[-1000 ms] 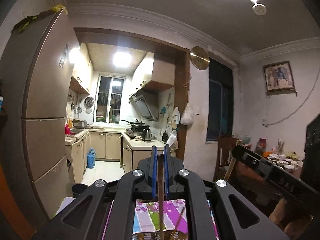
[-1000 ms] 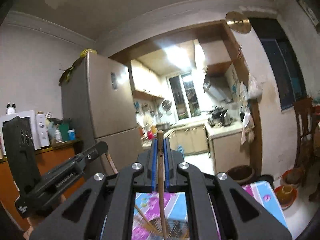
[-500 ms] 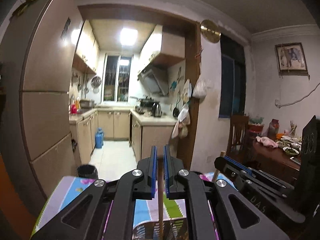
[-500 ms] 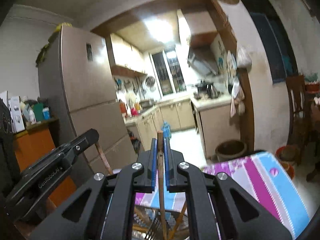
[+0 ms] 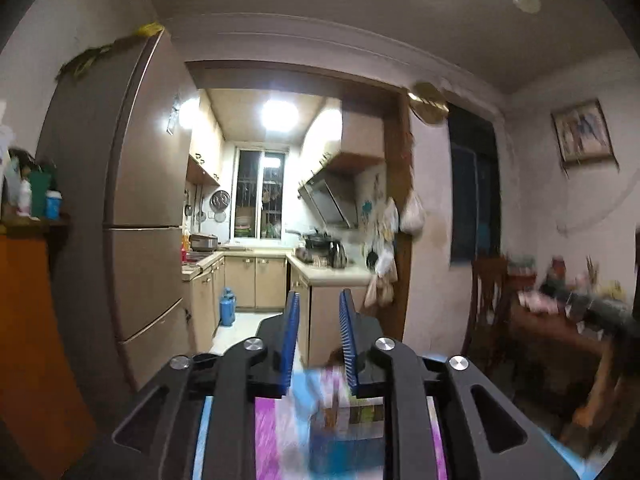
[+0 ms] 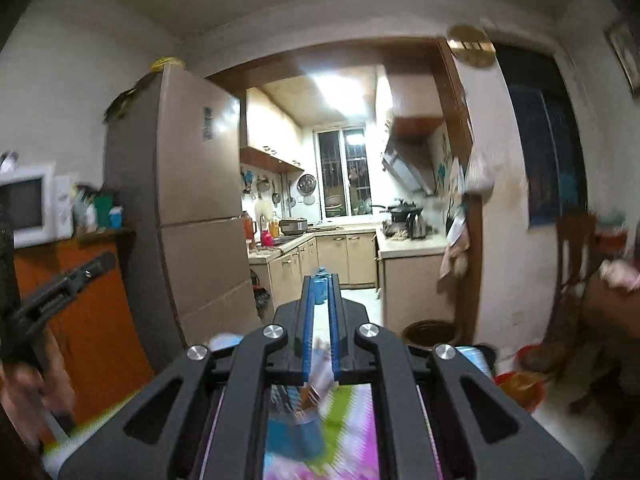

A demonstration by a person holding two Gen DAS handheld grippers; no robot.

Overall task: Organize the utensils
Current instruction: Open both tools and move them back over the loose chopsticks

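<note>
Now the left gripper (image 5: pixel 318 334) has just been opening, with nothing between its jaws; the chopstick it pinched a second ago is gone, probably dropped into the blurred holder (image 5: pixel 344 412) below. The right gripper (image 6: pixel 321 312) shows a narrow empty gap, its chopstick gone too.

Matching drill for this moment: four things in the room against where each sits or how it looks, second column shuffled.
1. refrigerator
2. microwave
3. framed picture
4. gas cylinder

A. blue, standing on the kitchen floor
B. hanging on the right-hand wall
C. tall, with brownish doors
D. on top of the orange cabinet

Pairs: 1-C, 2-D, 3-B, 4-A
</note>
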